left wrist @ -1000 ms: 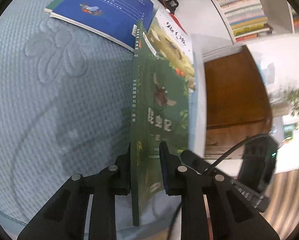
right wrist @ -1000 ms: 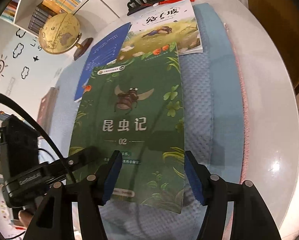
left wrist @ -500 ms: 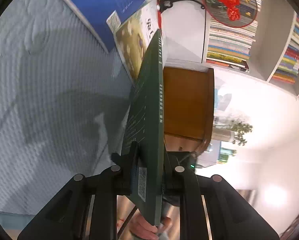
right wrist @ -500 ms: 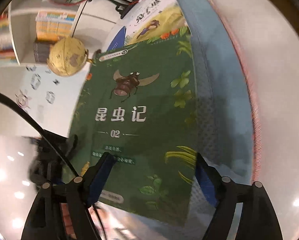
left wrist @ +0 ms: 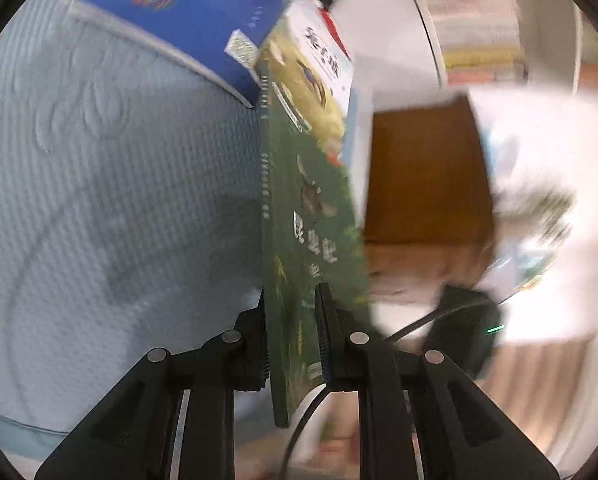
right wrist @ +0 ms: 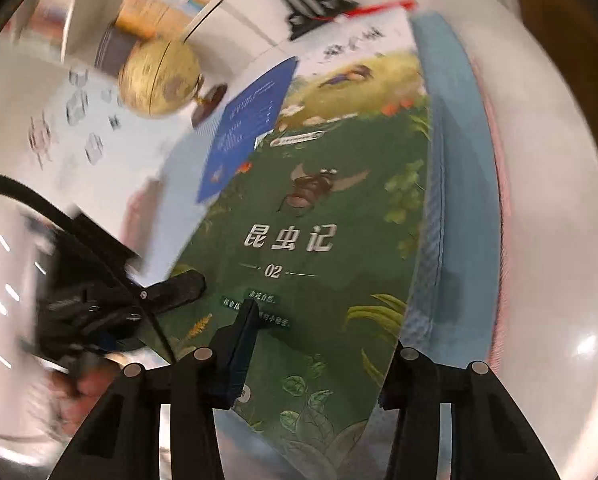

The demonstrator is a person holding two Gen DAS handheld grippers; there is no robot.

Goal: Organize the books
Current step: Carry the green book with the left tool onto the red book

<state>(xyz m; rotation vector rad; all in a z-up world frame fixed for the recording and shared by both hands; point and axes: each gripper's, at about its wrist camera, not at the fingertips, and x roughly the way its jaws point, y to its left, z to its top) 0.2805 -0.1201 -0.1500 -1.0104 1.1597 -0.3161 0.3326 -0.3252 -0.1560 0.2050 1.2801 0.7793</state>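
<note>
Green book (left wrist: 311, 240) was lifted off the blue mat (left wrist: 119, 180), pinched near its spine edge by the left gripper (left wrist: 293, 344), clamped tight on it. The right gripper (right wrist: 319, 360) had just been closing, with the cover's bottom edge between its jaws; I couldn't tell if the pads were pressing yet. A blue book (left wrist: 187, 12) and a yellow-green one (right wrist: 359, 80) lay farther back on the mat. I'd say get both grips firm first, then carry it level so the pages don't flop.
</note>
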